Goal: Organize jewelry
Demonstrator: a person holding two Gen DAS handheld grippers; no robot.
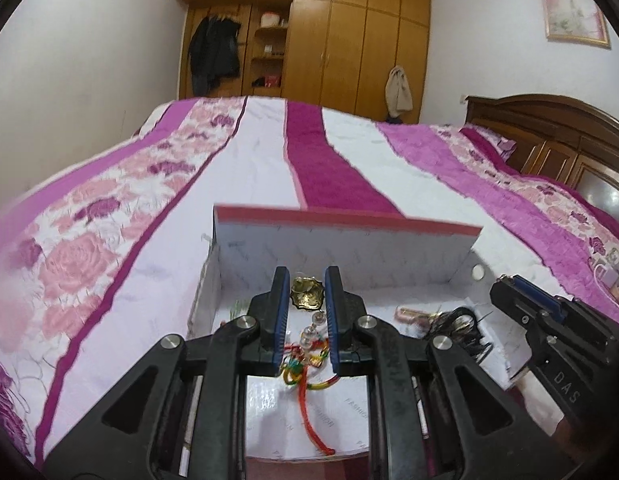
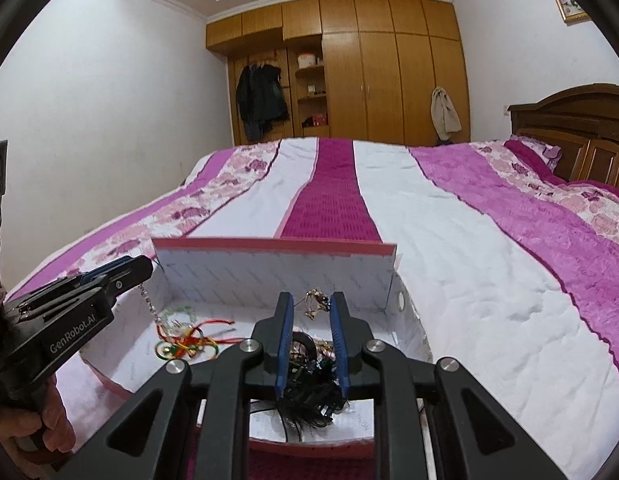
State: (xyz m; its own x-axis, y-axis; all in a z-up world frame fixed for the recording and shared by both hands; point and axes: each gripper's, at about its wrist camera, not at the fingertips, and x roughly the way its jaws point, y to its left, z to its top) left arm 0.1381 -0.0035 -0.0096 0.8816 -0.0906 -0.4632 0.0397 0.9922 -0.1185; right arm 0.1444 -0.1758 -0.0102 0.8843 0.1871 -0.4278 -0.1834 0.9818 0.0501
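1. Box (image 2: 269, 276): white, lid up, on the bed (image 2: 469, 240); jewelry lies inside.
2. Left gripper (image 1: 307, 280): nipped on a gold pendant (image 1: 305, 292); its beads and coloured cord (image 1: 305, 364) trail into the box.
3. Right gripper (image 2: 311, 304): pinching a small gold piece (image 2: 315, 300) above a black tangle (image 2: 309, 392).
4. Step, judged: both pieces being lowered in; next, a clear patch of box floor for each, then release.

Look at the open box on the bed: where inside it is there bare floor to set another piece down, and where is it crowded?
Inside the box, bare floor lies along the back wall, between the colourful corded charm at left and the black feathered tangle at right. It is crowded front-right around that tangle and front-left by the charm. The bedspread to the box's right is bare.
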